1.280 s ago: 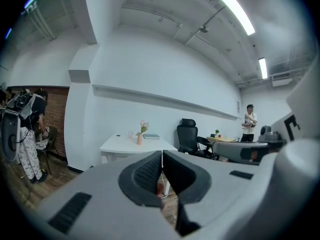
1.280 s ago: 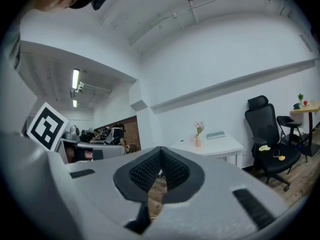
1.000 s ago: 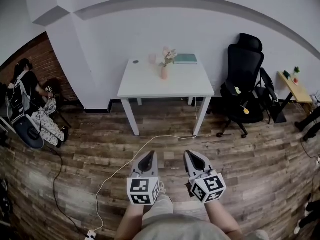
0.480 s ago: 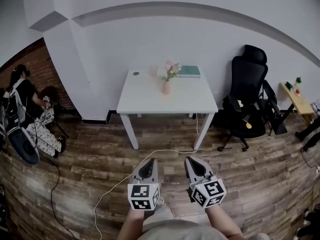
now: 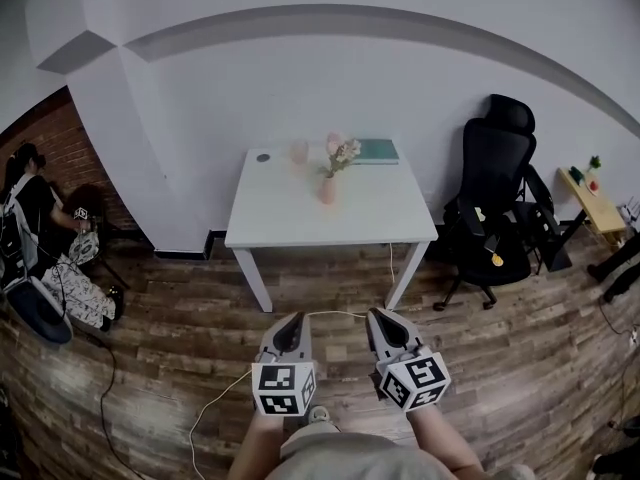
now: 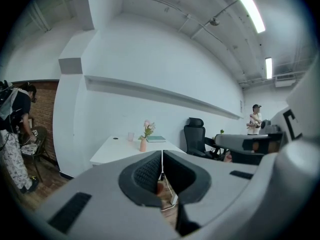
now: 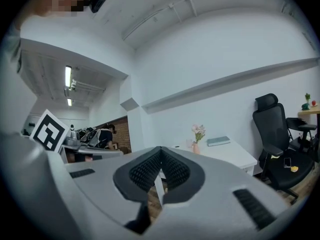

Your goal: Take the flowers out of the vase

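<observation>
A small pink vase (image 5: 327, 190) with pale flowers (image 5: 342, 154) stands upright near the middle of a white table (image 5: 280, 218) against the far wall. The same vase (image 6: 143, 145) and flowers (image 7: 198, 132) show small and far off in both gripper views. My left gripper (image 5: 291, 327) and right gripper (image 5: 383, 322) are held side by side over the wood floor, well short of the table. Both have their jaws closed together with nothing between them.
On the table also sit a pink cup (image 5: 299, 152), a green book (image 5: 376, 150) and a small dark disc (image 5: 263, 156). A black office chair (image 5: 495, 208) stands right of the table. A white cable (image 5: 220, 393) runs over the floor. A person (image 5: 30, 218) is at far left.
The table with the vase has come nearer and sits lower in the head view as both grippers travel toward it. Jaws stay closed.
</observation>
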Action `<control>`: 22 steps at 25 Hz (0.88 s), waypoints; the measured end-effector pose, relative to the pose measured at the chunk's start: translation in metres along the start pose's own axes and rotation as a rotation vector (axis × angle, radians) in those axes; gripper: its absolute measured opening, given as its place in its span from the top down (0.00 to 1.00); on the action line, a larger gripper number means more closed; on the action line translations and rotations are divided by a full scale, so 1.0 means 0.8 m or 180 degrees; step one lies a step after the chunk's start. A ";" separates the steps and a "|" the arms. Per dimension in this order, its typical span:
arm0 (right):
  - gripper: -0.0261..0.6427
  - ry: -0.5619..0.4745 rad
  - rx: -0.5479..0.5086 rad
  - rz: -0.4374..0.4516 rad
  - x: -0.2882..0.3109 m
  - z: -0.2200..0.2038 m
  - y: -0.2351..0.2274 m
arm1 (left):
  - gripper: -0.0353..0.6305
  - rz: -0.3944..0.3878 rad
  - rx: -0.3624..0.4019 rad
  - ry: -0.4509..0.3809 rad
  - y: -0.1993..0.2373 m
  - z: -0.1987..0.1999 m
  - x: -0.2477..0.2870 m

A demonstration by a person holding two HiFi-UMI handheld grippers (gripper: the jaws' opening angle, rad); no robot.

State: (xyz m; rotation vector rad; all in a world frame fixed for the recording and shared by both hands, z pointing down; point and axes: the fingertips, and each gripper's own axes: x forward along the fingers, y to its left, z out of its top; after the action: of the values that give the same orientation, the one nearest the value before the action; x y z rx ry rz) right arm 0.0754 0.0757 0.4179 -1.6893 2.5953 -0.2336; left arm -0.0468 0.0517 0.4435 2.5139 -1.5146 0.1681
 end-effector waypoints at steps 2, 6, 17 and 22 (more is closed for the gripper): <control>0.96 -0.0021 0.0006 -0.0030 0.017 0.001 -0.007 | 0.93 -0.0020 0.0017 0.0004 0.009 0.005 0.016; 0.96 -0.0047 0.0008 -0.0092 0.052 0.006 -0.020 | 0.93 -0.0044 0.0006 -0.0009 0.032 0.012 0.047; 0.96 -0.0079 -0.0041 -0.0176 0.136 0.009 -0.045 | 0.93 -0.0128 -0.0009 -0.0077 0.086 0.033 0.121; 0.96 -0.0071 -0.0012 -0.0193 0.167 0.009 -0.047 | 0.93 -0.0127 0.0001 -0.0034 0.109 0.036 0.140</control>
State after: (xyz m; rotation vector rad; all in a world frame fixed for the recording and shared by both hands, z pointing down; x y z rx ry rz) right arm 0.0559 -0.0621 0.4231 -1.7633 2.5329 -0.2107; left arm -0.0715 -0.0907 0.4477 2.5471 -1.4672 0.1492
